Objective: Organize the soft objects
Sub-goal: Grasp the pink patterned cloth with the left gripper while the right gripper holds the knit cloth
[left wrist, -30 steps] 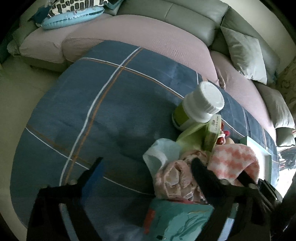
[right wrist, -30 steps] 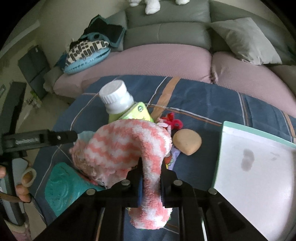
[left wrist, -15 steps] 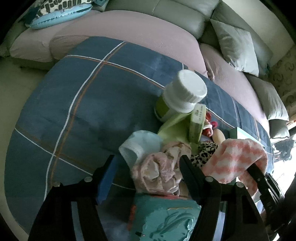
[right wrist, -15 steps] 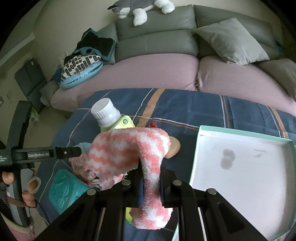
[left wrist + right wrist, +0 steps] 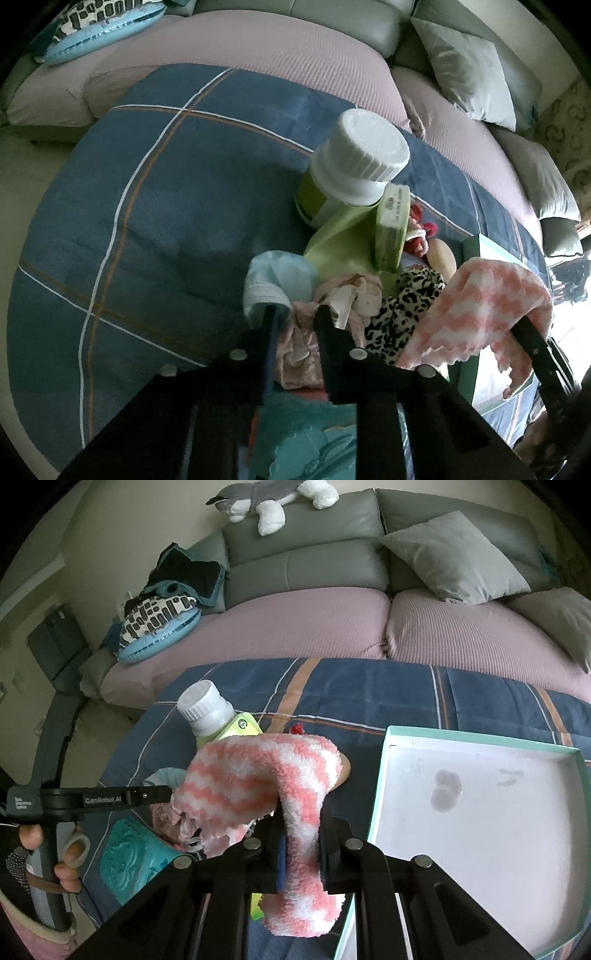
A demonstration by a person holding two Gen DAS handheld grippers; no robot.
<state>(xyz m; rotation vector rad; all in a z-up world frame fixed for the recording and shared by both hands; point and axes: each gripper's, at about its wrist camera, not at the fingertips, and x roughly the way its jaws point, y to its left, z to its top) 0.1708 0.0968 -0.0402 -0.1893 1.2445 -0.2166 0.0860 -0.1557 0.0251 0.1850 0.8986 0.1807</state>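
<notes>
While our right gripper (image 5: pixel 301 843) pinched the striped sock (image 5: pixel 266 775) between its fingers, our left gripper (image 5: pixel 293 314) clamped the pink cloth (image 5: pixel 299 343); both narrow.

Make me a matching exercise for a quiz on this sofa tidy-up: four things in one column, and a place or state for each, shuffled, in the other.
Things:
1. striped sock
2. plush dog
3. bottle
4. box

Places or states:
A. lies on top of the sofa back
B. open, white inside, on the blue blanket
C. hangs clamped in the right gripper
D. stands on the blanket, white cap on

Pairs: 1-C, 2-A, 3-D, 4-B
</notes>
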